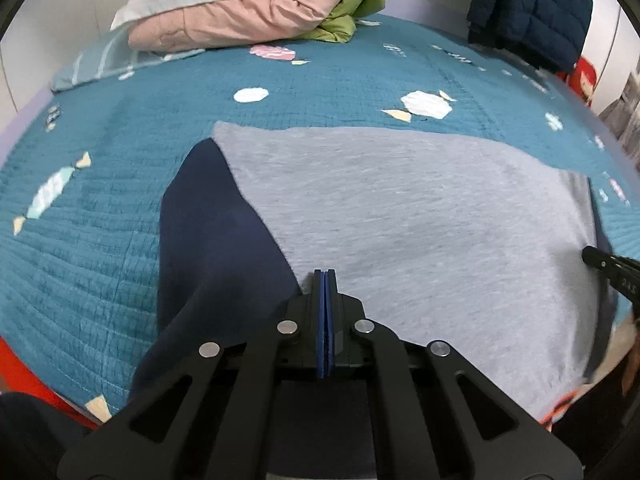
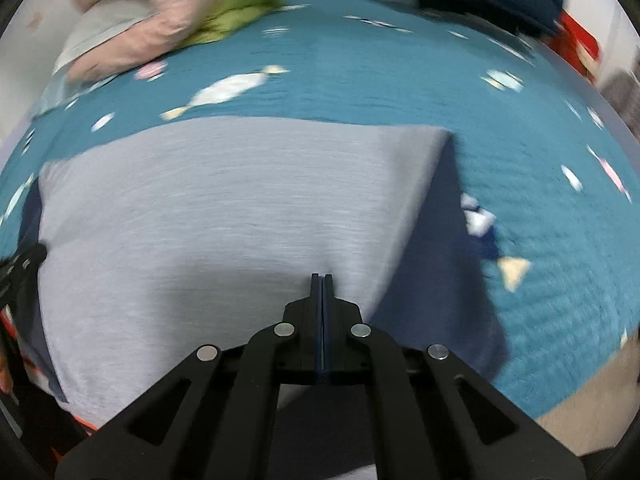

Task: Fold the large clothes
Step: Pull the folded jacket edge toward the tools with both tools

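- Left tool [image 1: 325, 276]: jaws pressed together, blue pads meeting, and I can't see any cloth caught between them. It hangs tilted down over the near part of the garment, right where grey meets navy.
- Right tool [image 2: 322, 280]: also fully closed, nothing visibly pinched, poised over the grey panel with the navy side just off to its right.
- The garment [image 1: 400, 220] is spread flat on the bed, straight ahead of both tools: a broad grey body, a navy sleeve [image 1: 208, 232] to the left of the left tool and a second navy sleeve [image 2: 436, 280] to the right of the right tool.
- My read on handling: soft, light jersey-type knit, limp, no stiffness at all. It should drape and drag rather than hold shape, and may cling a little to the quilted teal bedspread [image 1: 80, 260] beneath it.
- Best grip, I reckon: pinch an edge or corner, at the hem or sleeve seam, one tool per side, so the fold lifts evenly.
- Beyond the tools, at the far end of the bed: a pink padded jacket [image 1: 248, 12], something green beside it, and a dark blue puffer [image 1: 532, 8].
- Writing: faint marks on the other tool's tip at the right edge, too small to read. No garment label visible.
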Available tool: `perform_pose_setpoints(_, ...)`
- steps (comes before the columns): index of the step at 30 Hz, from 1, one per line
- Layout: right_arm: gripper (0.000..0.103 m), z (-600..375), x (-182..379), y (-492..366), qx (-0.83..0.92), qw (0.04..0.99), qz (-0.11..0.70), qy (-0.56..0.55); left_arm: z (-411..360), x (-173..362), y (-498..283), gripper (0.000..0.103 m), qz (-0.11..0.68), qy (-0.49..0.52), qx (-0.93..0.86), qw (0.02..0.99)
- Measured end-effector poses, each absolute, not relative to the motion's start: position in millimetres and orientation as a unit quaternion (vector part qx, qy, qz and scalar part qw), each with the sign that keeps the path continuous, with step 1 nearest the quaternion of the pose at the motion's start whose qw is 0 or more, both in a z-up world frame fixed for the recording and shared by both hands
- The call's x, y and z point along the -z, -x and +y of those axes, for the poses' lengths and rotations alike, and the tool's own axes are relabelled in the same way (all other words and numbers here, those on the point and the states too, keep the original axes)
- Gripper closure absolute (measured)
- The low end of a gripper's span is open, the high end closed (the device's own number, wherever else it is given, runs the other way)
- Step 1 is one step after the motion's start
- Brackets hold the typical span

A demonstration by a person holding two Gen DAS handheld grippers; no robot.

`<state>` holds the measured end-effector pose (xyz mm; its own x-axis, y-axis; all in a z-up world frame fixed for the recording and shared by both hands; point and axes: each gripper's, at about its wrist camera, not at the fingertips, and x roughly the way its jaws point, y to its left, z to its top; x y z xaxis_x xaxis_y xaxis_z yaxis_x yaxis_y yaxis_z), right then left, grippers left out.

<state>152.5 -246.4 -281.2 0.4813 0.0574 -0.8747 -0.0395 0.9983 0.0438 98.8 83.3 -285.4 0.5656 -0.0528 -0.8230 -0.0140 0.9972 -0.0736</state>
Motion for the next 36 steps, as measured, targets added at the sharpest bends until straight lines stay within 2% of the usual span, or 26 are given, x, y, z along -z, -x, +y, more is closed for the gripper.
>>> perform_pose_setpoints(2,0.103,-255.4,278.5,-150.4,-0.031,0.86,0.509,-0.035,101.8,285.2,-97.3,0.101,0.469,0.024,-0.056,0.881)
perform_pose_setpoints(6,0.103,-258.9,274.4,-143.0,0.04,0.862,0.506,0.014,148.7,286.4,-91.2,0.101,0.481,0.128,-0.057,0.866)
perform_pose_setpoints(10,0.103,-314.6,277.7,-139.7,0.084,0.835,0.527,-0.13,151.7,282.4,-81.7,0.101,0.481,0.092,-0.094,0.867)
perform_pose_setpoints(12,0.103,-330.2,272.4,-133.6,0.075,0.829,0.515,-0.202,163.6,282.1,-76.9,0.1,0.486,0.114,-0.123,0.858)
perform_pose_setpoints(15,0.097,-331.8,247.6,-119.6,0.049,0.847,0.474,-0.236,175.2,269.0,-65.6,0.1,0.467,0.161,-0.122,0.861)
perform_pose_setpoints(18,0.097,-309.3,225.4,-110.7,0.006,0.865,0.455,-0.212,164.4,249.2,-54.6,0.1,0.441,0.153,-0.108,0.878)
perform_pose_setpoints(21,0.097,-268.6,222.0,-102.7,-0.053,0.864,0.468,-0.177,117.1,238.6,-49.4,0.1,0.434,0.099,-0.051,0.894)
perform_pose_setpoints(26,0.097,-176.9,226.8,-85.4,-0.161,0.85,0.497,-0.064,27.5,255.1,-44.3,0.1,0.463,0.022,0.046,0.885)
perform_pose_setpoints(32,0.097,-127.7,262.9,-71.1,-0.204,0.816,0.54,0.028,-7.4,281.3,-43.9,0.1,0.499,-0.009,0.069,0.864)
perform_pose_setpoints(33,0.097,-130.1,272.3,-73.1,-0.193,0.808,0.556,0.034,-4.0,288.0,-44.6,0.101,0.506,-0.009,0.064,0.86)
perform_pose_setpoints(34,0.103,-137.8,279.2,-76.5,-0.186,0.8,0.57,0.02,1.6,292.8,-50.7,0.101,0.51,-0.003,0.062,0.858)
perform_pose_setpoints(36,0.103,-159.6,281.3,-82.6,-0.188,0.789,0.583,-0.039,13.6,294.2,-52.0,0.101,0.518,0.017,0.046,0.854)
